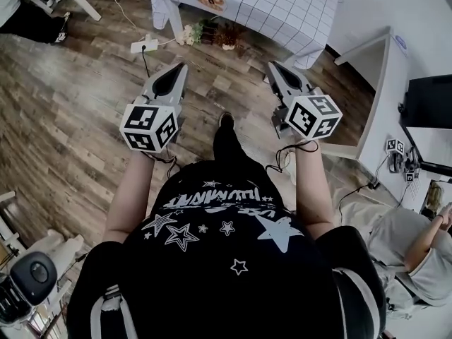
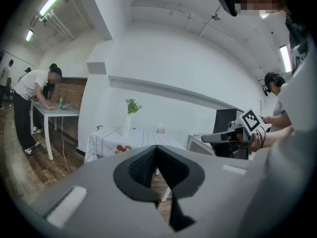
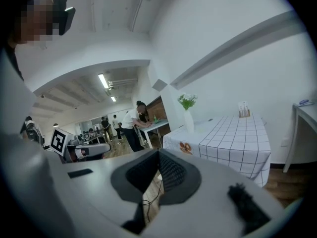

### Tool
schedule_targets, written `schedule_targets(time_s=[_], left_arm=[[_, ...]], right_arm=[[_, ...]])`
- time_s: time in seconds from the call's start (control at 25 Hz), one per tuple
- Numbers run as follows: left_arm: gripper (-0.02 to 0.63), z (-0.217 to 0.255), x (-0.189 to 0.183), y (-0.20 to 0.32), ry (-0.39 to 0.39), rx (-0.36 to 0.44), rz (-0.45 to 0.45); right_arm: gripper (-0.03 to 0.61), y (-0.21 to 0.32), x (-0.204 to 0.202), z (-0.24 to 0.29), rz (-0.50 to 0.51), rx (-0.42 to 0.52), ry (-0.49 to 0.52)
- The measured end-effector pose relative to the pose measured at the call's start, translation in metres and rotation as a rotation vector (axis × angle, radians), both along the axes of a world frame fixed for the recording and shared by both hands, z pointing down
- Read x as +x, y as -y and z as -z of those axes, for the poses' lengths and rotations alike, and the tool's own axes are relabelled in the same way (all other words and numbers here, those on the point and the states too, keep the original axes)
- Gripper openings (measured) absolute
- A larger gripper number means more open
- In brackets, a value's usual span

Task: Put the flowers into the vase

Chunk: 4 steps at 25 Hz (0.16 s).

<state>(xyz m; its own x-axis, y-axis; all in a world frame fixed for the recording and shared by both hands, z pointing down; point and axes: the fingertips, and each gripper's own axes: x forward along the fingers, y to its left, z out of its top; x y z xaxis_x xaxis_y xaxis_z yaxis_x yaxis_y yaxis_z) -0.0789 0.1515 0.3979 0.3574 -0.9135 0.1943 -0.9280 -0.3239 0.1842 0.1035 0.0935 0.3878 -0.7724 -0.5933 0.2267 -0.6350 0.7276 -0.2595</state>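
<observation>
Both clenched, nothing in either: left claw [image 2: 157, 150] & right claw [image 3: 158, 155], w/ the surface [image 1: 282, 9] well ahead. The vase [image 2: 127, 124] stands on its checked cloth, holding a green sprig. The flowers [image 1: 208, 34] lie on the floor by a leg. Risk: the power strip [image 1: 143, 46] & its cable are near the flowers, so a low reach could snag. Stems & flower count are too small to tell; the vase is cut off in head view.

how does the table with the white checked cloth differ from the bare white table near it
The checked-cloth table is draped and carries a tall white vase of green sprigs; the bare white table shows its legs, and a person leans over it. Both are white and stand on wood floor.
</observation>
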Motion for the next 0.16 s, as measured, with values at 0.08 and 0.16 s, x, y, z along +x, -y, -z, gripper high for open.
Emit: schedule_targets(time_s=[0.08,0.16], left_arm=[[0.009,0.000,-0.003,-0.017,0.002,-0.005,0.008],[0.009,0.000,-0.005,-0.034,0.012,-0.005,0.014]], right_arm=[[0.011,-0.014,0.004,-0.001,-0.027,-0.006,0.015],[0.012,-0.026,0.008,-0.001,-0.063,-0.012,0.038]])
